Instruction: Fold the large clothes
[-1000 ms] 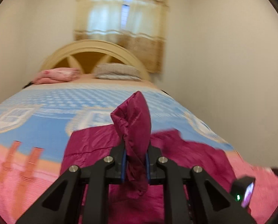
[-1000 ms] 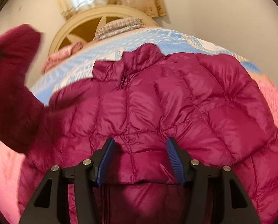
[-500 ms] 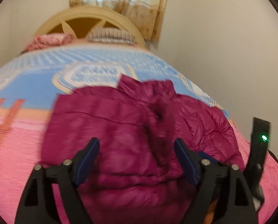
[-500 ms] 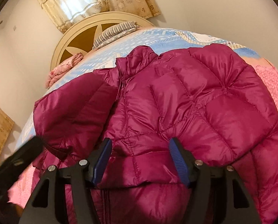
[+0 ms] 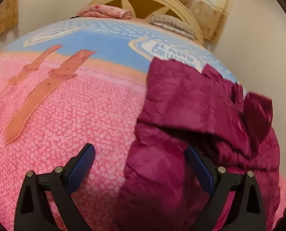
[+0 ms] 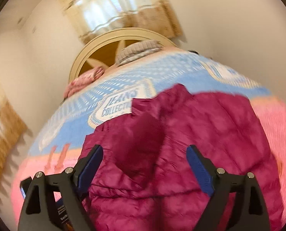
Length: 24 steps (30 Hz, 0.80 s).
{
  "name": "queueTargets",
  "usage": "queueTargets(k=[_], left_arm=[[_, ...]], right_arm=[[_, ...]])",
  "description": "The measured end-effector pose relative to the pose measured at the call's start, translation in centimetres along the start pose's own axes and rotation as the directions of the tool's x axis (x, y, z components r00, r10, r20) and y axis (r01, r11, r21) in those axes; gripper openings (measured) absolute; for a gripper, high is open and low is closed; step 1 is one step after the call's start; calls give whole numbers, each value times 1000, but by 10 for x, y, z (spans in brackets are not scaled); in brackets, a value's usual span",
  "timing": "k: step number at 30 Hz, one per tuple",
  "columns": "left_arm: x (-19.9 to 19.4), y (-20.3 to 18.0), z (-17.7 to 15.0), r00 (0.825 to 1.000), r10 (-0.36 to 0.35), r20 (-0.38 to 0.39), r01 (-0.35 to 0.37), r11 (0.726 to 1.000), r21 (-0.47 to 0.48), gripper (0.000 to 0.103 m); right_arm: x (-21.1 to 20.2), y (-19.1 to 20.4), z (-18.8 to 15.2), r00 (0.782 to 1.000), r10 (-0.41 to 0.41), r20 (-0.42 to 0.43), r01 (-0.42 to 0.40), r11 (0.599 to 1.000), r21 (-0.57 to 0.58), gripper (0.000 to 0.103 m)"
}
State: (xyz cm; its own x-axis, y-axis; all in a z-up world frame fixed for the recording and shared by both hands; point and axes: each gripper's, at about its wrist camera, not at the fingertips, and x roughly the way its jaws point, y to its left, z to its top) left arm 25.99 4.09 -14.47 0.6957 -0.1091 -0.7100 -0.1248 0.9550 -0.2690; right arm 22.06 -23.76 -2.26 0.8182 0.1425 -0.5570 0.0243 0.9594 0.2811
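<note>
Spreading wide, the left gripper (image 5: 140, 160) has let go of the sleeve it pinched a second ago; its jaws have just been opening and grip nothing. The right gripper (image 6: 144, 162) has opened too, empty. Beyond them, the jacket (image 6: 191, 134) lies on the blanket (image 5: 66, 115), sleeve folded in, so the next fold seems due.
</note>
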Motion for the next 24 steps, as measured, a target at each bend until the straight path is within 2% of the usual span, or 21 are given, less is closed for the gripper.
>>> queueTargets(k=[3,6,7,8,9,10,12,15,18,21,24], left_arm=[[2,-5,-1,1000,29,-12,-29,999,18,98],[6,-6,-2,999,42,-22,-42,999,26,100],[7,-8,-1,999,43,-30,-42,999,31,101],[10,-7,0,998,44,-35,-42,999,34,102],[11,-8,0,998,48,-39,-46,998,40,102],[12,-7,0,998,53,-40,-51,998,43,102],[14,-9,0,996,71,-45,-69,996,54,102],[15,-12,0,995,90,-49,-87,994,67,102],[16,-12,0,995,92,-50,-89,994,67,102],[16,-12,0,994,102,-51,-98,993,73,102],[18,-13,0,993,108,-54,-104,992,75,102]], right_arm=[[33,31,3,995,-70,-76,59,988,-141,89],[75,40,-1,966,-170,-194,123,965,-230,89],[84,35,-3,955,-203,-215,149,959,-241,76],[85,28,-4,952,-210,-224,158,960,-229,58],[82,19,-4,953,-188,-239,143,971,-191,14],[79,7,-2,955,-158,-253,126,983,-137,11],[63,-16,2,971,-87,-225,79,996,-42,11],[44,-46,3,982,-86,-166,93,995,32,11],[48,-72,-8,974,-107,-198,126,988,84,11],[65,-95,-28,964,-70,-258,113,981,156,13],[66,-104,-38,974,-29,-224,68,984,165,14]])
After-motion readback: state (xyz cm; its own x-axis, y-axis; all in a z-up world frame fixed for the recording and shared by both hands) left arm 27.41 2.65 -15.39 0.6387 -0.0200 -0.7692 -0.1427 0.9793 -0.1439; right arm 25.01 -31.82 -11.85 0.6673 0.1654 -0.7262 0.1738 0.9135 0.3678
